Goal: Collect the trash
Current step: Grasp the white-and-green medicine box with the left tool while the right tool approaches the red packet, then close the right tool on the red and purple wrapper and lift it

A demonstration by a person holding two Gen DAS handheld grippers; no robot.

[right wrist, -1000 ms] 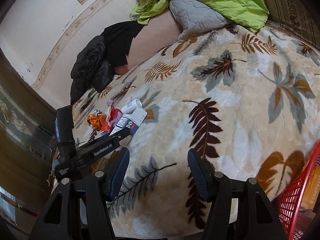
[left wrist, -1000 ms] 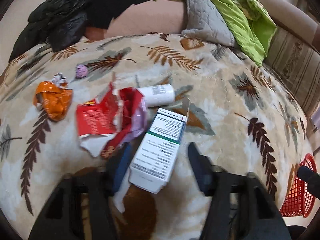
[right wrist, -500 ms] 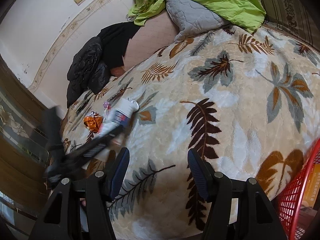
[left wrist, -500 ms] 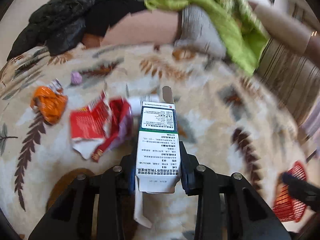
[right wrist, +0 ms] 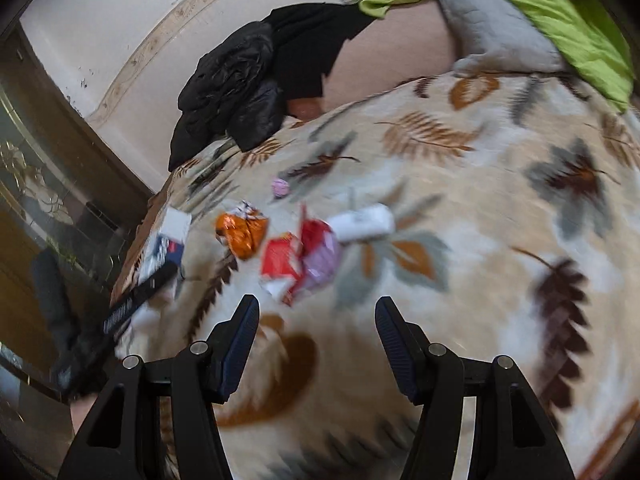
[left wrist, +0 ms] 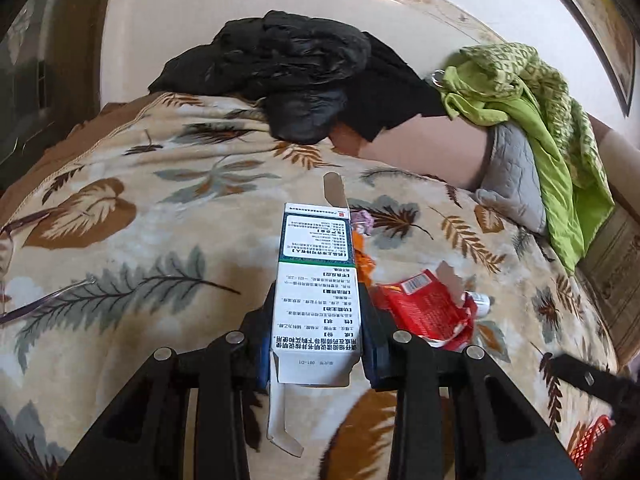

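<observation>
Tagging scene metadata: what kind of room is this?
Most likely a bedroom: a bed under a leaf-print blanket, a grey quilted pillow with green bedding, and a black jacket dumped at the head.

Left gripper (left wrist: pixel 318 320) — jaws clamped on white carton (left wrist: pixel 316 280), lower centre. Right gripper (right wrist: pixel 318 320) — jaws apart, empty, lower centre.

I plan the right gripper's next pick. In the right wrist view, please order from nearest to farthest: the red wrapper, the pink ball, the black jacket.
From the right gripper:
1. Red wrapper, just ahead, slightly left.
2. Pink ball, farther up the blanket.
3. Black jacket, at the far edge, left.
</observation>
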